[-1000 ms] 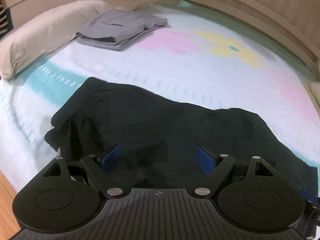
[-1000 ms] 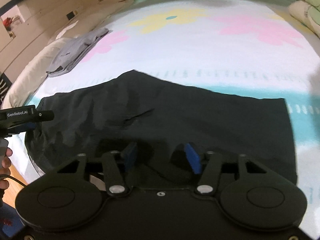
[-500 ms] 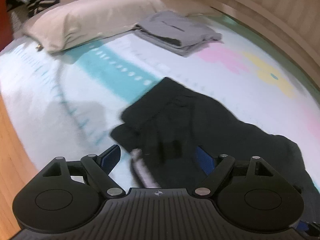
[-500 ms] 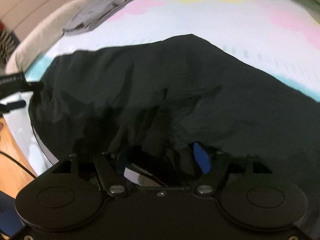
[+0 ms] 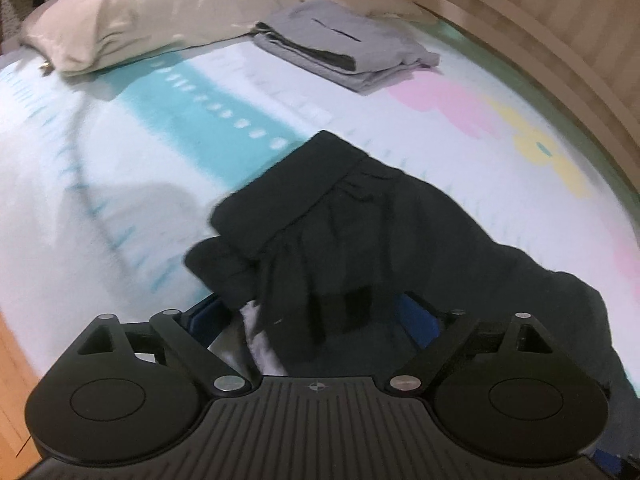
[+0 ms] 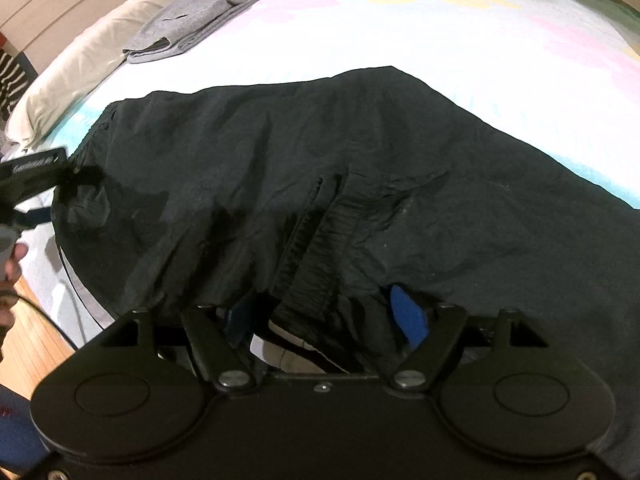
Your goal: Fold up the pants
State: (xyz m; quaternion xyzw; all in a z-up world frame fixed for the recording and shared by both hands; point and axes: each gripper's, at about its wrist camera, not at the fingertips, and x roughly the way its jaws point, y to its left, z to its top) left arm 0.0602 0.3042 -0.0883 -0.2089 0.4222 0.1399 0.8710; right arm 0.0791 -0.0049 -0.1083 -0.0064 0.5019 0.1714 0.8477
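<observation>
Black pants (image 5: 380, 232) lie spread on the flower-print bedsheet (image 5: 120, 168), bunched at the near edge. My left gripper (image 5: 312, 316) hangs low over the gathered waistband end. Its jaws are opening, and black cloth lies between the blue fingers (image 5: 420, 316) without being pinched. In the right wrist view the pants (image 6: 400, 168) fill the middle, with a ribbed elastic band (image 6: 320, 248) just ahead of my right gripper (image 6: 322, 316). Its jaws are opening too, cloth lying loose between the fingers (image 6: 408, 316). The left gripper (image 6: 32, 172) shows at that view's left edge.
A folded grey garment (image 5: 344, 52) lies at the far side of the bed beside a beige pillow (image 5: 160, 16). A wooden bed frame (image 5: 540, 40) curves along the right. Wooden floor (image 5: 12, 360) shows past the near left edge. A person's hand (image 6: 12, 256) holds the left tool.
The left gripper swung toward the waistband end and sank closer to the cloth. The right gripper dropped nearer the pants. Both pairs of fingers stand wider apart than before.
</observation>
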